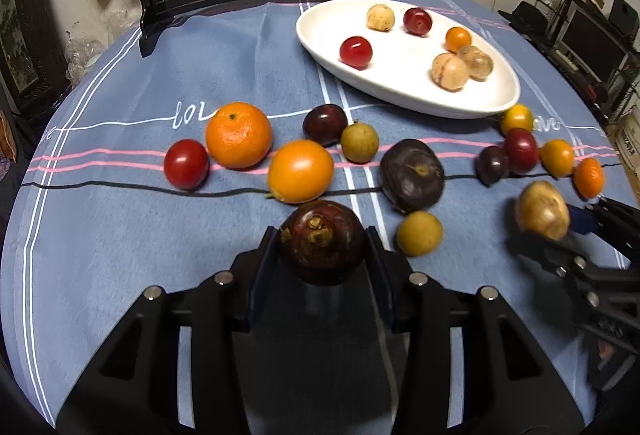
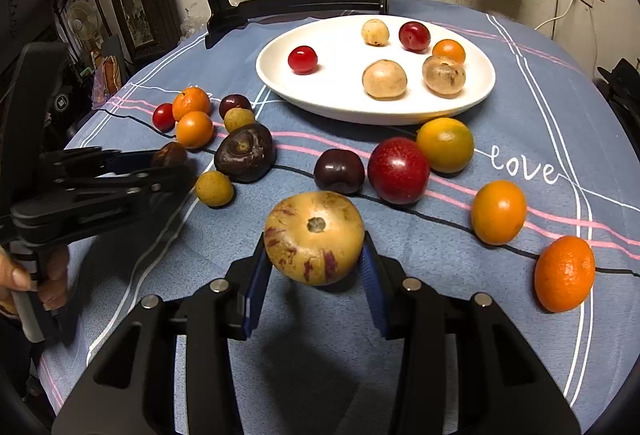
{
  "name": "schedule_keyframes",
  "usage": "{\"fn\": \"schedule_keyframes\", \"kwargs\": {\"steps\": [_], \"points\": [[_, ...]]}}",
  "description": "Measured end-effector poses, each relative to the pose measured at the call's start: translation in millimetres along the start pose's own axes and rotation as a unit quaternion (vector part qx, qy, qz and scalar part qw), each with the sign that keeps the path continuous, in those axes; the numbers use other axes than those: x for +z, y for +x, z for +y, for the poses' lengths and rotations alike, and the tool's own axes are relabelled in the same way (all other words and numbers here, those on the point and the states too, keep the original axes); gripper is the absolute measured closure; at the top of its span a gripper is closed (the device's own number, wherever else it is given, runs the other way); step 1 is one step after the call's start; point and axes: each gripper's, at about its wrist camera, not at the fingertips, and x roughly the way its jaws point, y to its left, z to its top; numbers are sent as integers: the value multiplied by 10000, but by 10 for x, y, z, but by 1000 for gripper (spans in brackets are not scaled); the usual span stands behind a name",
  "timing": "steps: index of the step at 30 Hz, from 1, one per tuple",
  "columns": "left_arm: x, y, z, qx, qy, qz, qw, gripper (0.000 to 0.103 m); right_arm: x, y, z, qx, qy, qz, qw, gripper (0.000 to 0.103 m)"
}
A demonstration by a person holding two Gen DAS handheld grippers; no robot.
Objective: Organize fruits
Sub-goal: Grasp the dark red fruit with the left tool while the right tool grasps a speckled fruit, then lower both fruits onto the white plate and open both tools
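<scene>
- My left gripper (image 1: 323, 241) is clamped on a dark maroon, mangosteen-like fruit (image 1: 322, 240), which sits between the pads, apparently lifted off the blue tablecloth (image 1: 120, 235).
- My right gripper (image 2: 316, 263) is closed around a pale yellow fruit with purple streaks (image 2: 314, 237), stem scar facing the camera.
- The white oval plate (image 2: 472, 95) lies ahead of both tools and already carries six small fruits; many more are strewn on the cloth between me and it.
- Risk: both held fruits are round and smooth, pinched near their widest girth. A jolt or a slack squeeze could let one roll out onto the loose fruit below.
- Risk: both grippers heading for the same plate may collide or knock the plums (image 2: 398, 171) and oranges (image 2: 498, 212) lying just short of its rim.
- Risk: a drop from height could scatter what is already plated.
</scene>
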Motion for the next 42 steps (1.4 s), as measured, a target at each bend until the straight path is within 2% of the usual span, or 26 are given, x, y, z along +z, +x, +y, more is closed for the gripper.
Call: {"fn": "schedule_keyframes", "kwargs": {"steps": [6,14,19,25,33,40,41,42], "points": [[53,-335,-35,-208,113,-349,9991,59,12,-92,8,-17,-11,-131,9999,60],[451,-468,-199,-449,287,-573,9969,59,126,-312,42,3,-41,-402,9992,60],[788,-302,-341,-576,416,-554,9959,59,343,-349,-18,-156,-155,-436,9988,60],[1235,11,-434,-657,341,-453,9962,59,846,-185,-307,-318,-49,-525,9981,60],[1692,600,-231,-311,-92,-120,9994,59,1323,347,-536,-435,271,-598,9969,60],[1740,887,-128,-65,-230,9,9997,58,1479,730,-524,-505,388,-376,9973,59],[1745,895,-124,-48,-260,-39,9996,55,1494,777,-524,-555,387,-316,9972,59],[1744,883,-128,-33,-284,-77,9996,44,1502,809,-521,-619,379,-268,9970,58]]}}
